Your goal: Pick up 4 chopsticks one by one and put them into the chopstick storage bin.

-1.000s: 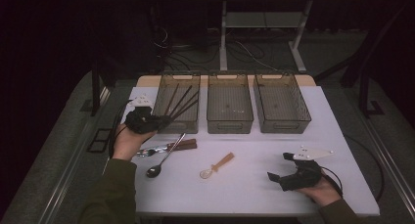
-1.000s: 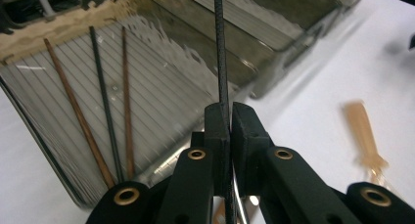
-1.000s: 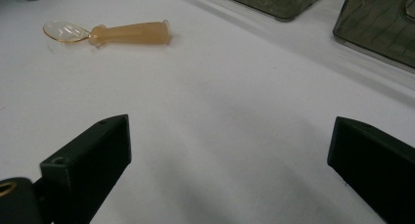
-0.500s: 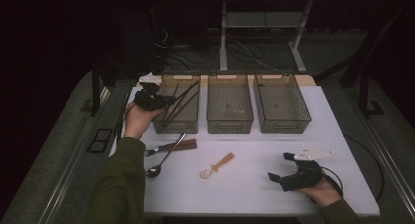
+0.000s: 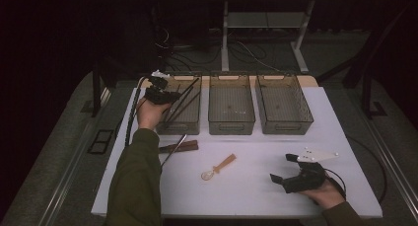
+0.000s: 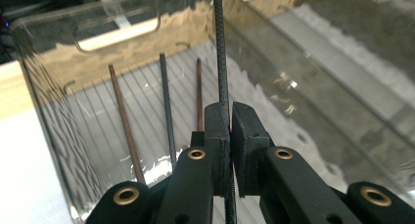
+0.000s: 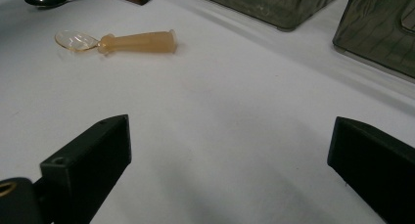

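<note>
White table (image 5: 256, 196); three bins (image 5: 231, 103); four chopsticks (image 6: 166, 106).

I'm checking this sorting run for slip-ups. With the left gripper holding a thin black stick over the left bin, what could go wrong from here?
1. The left gripper pinches the thin black stick near one end, so it may pivot or slip.
2. The long stick could catch the wall of the clear plastic left bin and end up propped against it.
3. It could land across the three sticks already inside.
</note>
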Demonstrator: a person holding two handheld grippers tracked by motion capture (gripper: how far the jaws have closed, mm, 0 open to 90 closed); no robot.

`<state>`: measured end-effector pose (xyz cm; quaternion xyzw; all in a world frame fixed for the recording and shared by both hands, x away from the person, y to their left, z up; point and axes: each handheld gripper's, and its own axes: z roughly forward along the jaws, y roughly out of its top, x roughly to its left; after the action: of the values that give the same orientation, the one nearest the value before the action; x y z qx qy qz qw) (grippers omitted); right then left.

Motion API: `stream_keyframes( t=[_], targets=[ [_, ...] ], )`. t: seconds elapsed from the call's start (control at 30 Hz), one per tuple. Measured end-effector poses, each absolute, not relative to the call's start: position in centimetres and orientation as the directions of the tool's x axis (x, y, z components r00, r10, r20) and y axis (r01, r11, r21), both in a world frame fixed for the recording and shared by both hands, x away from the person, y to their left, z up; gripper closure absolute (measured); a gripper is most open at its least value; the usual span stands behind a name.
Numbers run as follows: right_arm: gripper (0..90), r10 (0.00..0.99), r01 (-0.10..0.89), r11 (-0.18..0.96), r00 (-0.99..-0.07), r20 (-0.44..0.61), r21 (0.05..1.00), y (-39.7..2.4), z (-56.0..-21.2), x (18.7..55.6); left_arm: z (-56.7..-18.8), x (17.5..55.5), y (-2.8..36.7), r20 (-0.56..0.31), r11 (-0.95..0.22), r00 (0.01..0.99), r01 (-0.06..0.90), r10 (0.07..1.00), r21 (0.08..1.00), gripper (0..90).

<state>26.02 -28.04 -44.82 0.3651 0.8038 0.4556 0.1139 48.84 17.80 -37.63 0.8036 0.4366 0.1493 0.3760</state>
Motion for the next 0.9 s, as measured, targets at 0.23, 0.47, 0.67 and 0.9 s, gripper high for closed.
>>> stream_keyframes(
  t=[0.23,0.47,0.67,0.9],
  targets=[
    [2.1,0.689,0.481,0.319,-0.709,0.149,0.817,-28.0,-44.8,25.9,-38.1,48.9,17.5,-0.067,-0.321,0.537,0.594,0.841,0.738,70.4],
    [2.2,0.688,0.482,0.328,-0.711,0.144,0.813,-27.9,-44.8,25.9,-37.9,48.2,17.2,-0.057,-0.350,0.571,0.577,0.819,0.738,51.8],
    [2.2,0.688,0.480,0.333,-0.712,0.138,0.812,-27.9,-44.9,26.0,-37.8,47.2,17.3,-0.054,-0.370,0.602,0.557,0.797,0.743,46.1],
    [2.2,0.685,0.478,0.341,-0.716,0.134,0.810,-27.8,-44.9,26.0,-37.3,45.5,17.4,-0.055,-0.359,0.627,0.514,0.777,0.779,41.8]
  ],
)
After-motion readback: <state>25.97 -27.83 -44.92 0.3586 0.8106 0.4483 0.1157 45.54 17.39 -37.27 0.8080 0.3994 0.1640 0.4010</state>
